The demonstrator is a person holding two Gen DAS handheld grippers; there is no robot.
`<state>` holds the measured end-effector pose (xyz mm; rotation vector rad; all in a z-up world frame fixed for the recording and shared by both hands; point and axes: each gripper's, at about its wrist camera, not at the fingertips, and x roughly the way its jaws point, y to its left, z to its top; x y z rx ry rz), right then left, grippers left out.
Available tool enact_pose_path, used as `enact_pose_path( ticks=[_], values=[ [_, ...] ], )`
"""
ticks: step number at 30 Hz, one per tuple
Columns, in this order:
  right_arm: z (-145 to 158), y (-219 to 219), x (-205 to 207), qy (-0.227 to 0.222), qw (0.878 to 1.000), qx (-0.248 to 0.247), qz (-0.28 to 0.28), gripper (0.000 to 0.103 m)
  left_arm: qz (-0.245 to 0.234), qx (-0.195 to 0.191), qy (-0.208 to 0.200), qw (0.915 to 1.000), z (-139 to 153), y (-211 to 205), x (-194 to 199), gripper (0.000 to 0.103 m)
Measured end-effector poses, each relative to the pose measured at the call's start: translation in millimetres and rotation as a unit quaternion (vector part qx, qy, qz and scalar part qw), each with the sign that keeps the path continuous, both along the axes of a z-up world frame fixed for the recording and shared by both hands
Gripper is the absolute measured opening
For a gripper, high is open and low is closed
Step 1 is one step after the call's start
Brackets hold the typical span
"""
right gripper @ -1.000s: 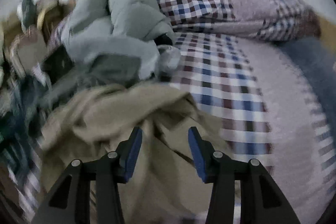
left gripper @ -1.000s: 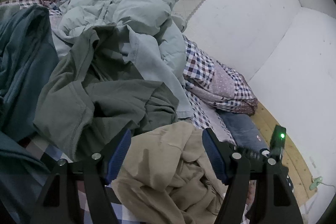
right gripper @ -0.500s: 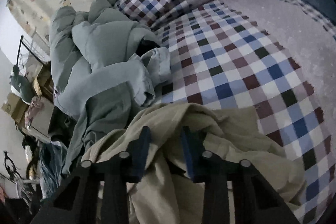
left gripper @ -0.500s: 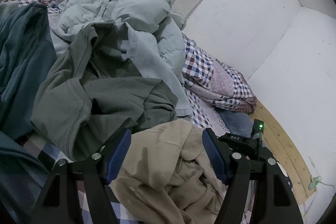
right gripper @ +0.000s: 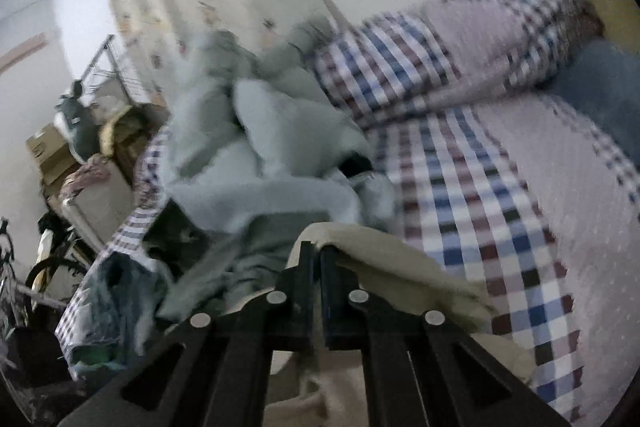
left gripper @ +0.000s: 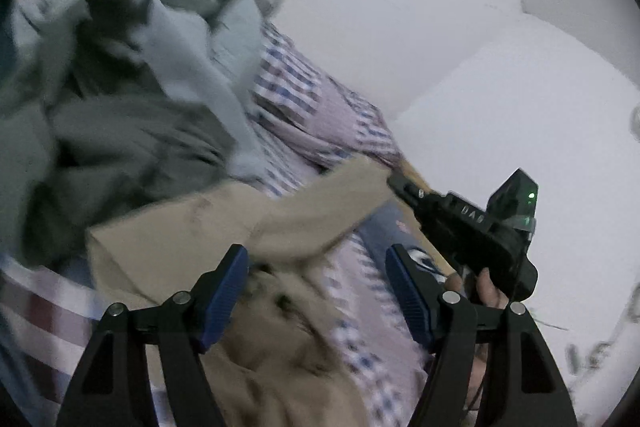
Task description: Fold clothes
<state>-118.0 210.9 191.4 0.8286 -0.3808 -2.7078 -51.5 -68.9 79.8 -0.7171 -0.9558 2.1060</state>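
A crumpled beige garment (left gripper: 180, 239) lies on the bed in front of both grippers. My right gripper (right gripper: 316, 251) is shut on an edge of the beige garment (right gripper: 400, 267), which drapes over its tips. In the left wrist view the right gripper (left gripper: 394, 181) holds that edge up, so a strip of cloth stretches from the heap. A person's hand (left gripper: 486, 287) grips its handle. My left gripper (left gripper: 316, 255) hovers over the garment with its jaws opening; the cloth lies below them, untouched by the pads.
A heap of clothes sits behind: a dark grey-green garment (left gripper: 120, 147) and a pale blue jacket (left gripper: 192, 59). The checked bedsheet (right gripper: 480, 195) spreads right, with a blue pillow (right gripper: 600, 87) by the white wall (left gripper: 480, 67). Boxes (right gripper: 48, 147) and clutter stand beyond the bed's left edge.
The right gripper closed on the beige garment and rose, pulling an edge up off the heap. The left view swung to the right, and its jaws stand slightly wider.
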Motion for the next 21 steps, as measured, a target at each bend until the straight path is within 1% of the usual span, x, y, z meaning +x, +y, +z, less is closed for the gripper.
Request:
enact_pose_path(
  ticks=[1,4,7,9,12,16,18,21],
  values=[
    [10,-4,10,0.013,1.000,0.004,0.006,0.001,-0.017,0.016,-0.001,0.9997,0,3,1,0.082],
    [30,-14,38,0.042,0.999,0.006,0.020,0.001,-0.063,0.076,-0.001,0.9951,0,12,4,0.084],
    [42,-20,68,0.060,0.998,0.005,0.032,0.001,-0.109,0.136,-0.009,0.9847,-3,23,7,0.086],
    [43,-24,83,0.064,0.997,0.011,0.036,0.001,-0.134,0.172,-0.023,0.9756,-6,33,9,0.087],
    [44,-31,98,0.070,0.996,0.027,0.039,0.001,-0.143,0.208,-0.047,0.9665,-12,42,13,0.087],
    [45,-34,113,0.072,0.996,0.030,0.038,0.001,-0.125,0.267,-0.068,0.9530,-22,38,13,0.087],
    [44,-35,123,0.072,0.996,0.028,0.037,0.001,-0.121,0.279,-0.080,0.9491,-26,37,12,0.087],
    [42,-35,141,0.073,0.996,0.023,0.036,0.001,-0.123,0.261,-0.097,0.9526,-30,40,11,0.087]
  ],
)
